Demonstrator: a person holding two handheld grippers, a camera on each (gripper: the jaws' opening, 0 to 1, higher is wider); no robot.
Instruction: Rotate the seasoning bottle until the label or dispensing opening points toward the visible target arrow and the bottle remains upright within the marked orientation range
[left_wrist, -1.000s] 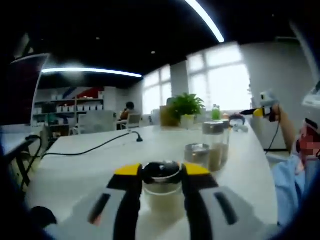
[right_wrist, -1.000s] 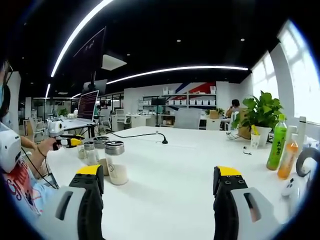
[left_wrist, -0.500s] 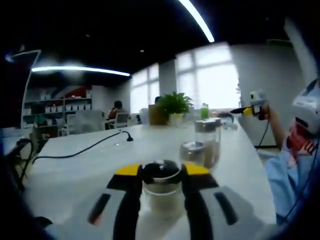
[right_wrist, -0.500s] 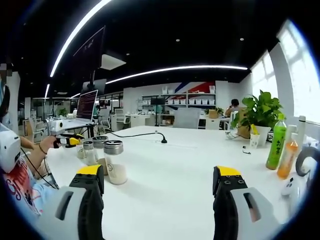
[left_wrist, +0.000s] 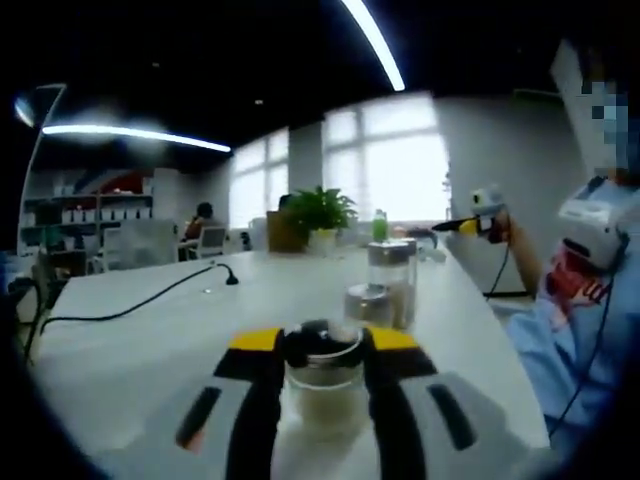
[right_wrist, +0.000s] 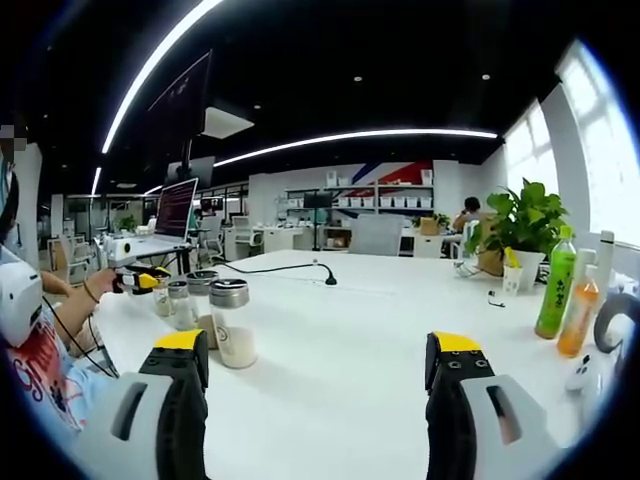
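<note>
In the left gripper view, the left gripper (left_wrist: 322, 372) is clamped on the seasoning bottle (left_wrist: 322, 385), its yellow-tipped jaws pressing the glass on either side just below the dark cap (left_wrist: 322, 343). The bottle stands upright on the white surface (left_wrist: 150, 340), close to the edge nearest the person, with pale contents visible through the glass. Its long axis runs vertically, square across the line of the jaws, so the turn the task asks for would be a twist about that upright axis rather than any tipping. No arrow or marked range can be made out on the surface, and the label and opening are too blurred to tell which way they face.

Just beyond and to the right stand two more shakers: a short one (left_wrist: 368, 303) with a metal lid, and a taller one (left_wrist: 391, 278) behind it. Farther back, toward the far edge, are a potted plant (left_wrist: 317, 215) and a black cable (left_wrist: 140, 300) trailing across the surface.

In the right gripper view, the right gripper (right_wrist: 318, 375) hangs wide open with nothing between its jaws, above bare surface. The cluster of shakers lies well to its left, the tall shaker (right_wrist: 231, 322) nearest. At the right edge stand a green drink bottle (right_wrist: 554, 284) and an orange one (right_wrist: 573, 315). The left gripper is clearly the one in position to turn the bottle.
</note>
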